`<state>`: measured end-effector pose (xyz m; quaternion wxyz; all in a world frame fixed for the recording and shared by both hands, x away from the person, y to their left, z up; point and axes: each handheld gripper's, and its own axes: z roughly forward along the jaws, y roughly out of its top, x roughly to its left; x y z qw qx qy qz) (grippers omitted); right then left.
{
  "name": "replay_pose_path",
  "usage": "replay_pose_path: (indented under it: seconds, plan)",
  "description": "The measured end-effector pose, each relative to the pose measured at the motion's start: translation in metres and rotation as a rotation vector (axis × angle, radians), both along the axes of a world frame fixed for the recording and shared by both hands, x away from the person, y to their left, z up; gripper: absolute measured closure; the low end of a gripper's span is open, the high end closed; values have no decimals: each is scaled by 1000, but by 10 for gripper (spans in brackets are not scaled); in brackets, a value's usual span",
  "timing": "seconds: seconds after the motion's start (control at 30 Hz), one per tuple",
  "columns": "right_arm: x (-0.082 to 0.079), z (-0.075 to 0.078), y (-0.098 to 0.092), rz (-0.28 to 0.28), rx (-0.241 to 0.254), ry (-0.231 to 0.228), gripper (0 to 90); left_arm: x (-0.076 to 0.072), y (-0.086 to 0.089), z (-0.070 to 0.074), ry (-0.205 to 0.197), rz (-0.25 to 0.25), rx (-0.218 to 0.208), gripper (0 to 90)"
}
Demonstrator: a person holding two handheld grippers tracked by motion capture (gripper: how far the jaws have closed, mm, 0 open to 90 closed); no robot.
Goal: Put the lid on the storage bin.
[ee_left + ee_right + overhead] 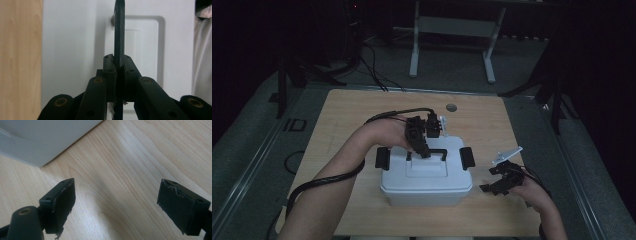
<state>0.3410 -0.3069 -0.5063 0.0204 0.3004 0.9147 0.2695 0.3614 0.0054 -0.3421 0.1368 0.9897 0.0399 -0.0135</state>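
One slim black handle (pixel 119 32), pinched.

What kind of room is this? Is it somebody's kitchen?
Probably not a kitchen. It looks like a dim lab or recording room: a bare wooden table stands on grey floor, black cables trail behind it near a metal stand, and a hand-held gripper grips the black handle of a white box.

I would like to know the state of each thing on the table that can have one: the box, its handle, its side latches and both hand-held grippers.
White box: lid on, standing on the table.
Black handle: raised off the lid, pinched between the jaws.
Side latches: down against the box sides.
Left hand-held gripper: shut on the handle.
Right hand-held gripper: open, holding nothing, over bare table beside the box.
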Motion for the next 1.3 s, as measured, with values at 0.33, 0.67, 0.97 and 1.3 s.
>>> replay_pose_path:
  seconds: [0.33, 0.67, 0.97, 1.3]
  plan:
    - [0, -3, -1, -5, 1, 9, 146, 3, -5, -14, 3, 1, 31, 839]
    - [-1, -6, -1, 0, 6, 11, 146, 9, 3, -22, 37, 19, -8, 835]
    - [-1, -5, 2, 4, 4, 9, 146, 9, 10, -23, -5, 35, -8, 638]
    - [-1, -4, 3, -2, 9, 12, 146, 11, 40, -15, -8, 104, -131, 191]
